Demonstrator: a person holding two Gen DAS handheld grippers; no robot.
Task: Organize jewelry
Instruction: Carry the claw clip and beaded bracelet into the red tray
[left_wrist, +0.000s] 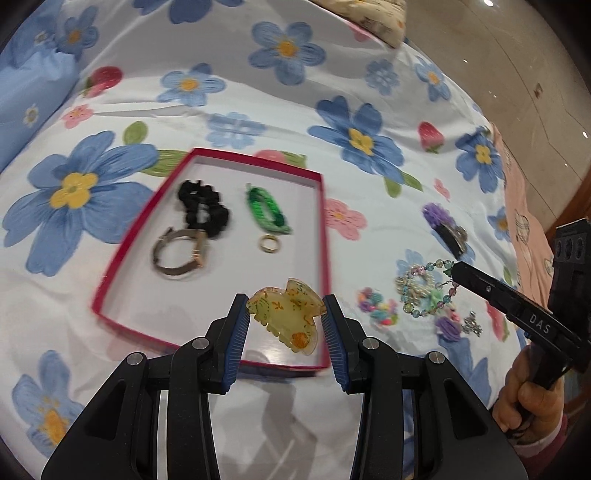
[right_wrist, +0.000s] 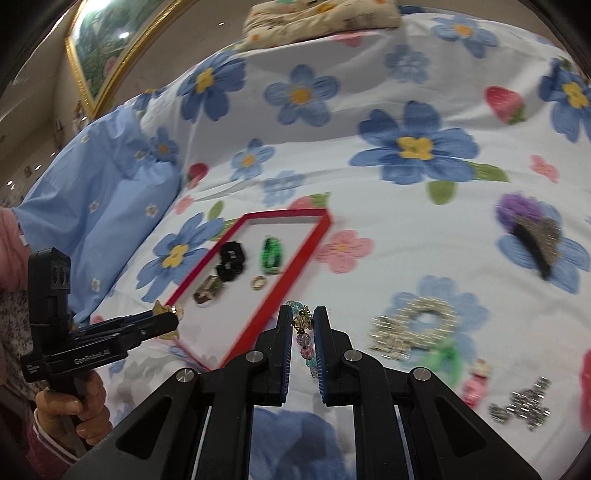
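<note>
L gripper (left_wrist: 285, 322) fingers pinch yellow hair clip (left_wrist: 286, 316): hard, light, brittle. R gripper (right_wrist: 302, 325) fingers pinch bead bracelet (right_wrist: 305, 334): floppy, slippery; grip clasp.

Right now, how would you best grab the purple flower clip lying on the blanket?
I'd probably grip the purple flower clip across its long dark body, just below the fluffy purple top, coming down from above. It lies flat on the blanket with open cloth on both sides, so the fingers could straddle the narrow part. The fuzzy flower looks too soft to pinch firmly.
</note>
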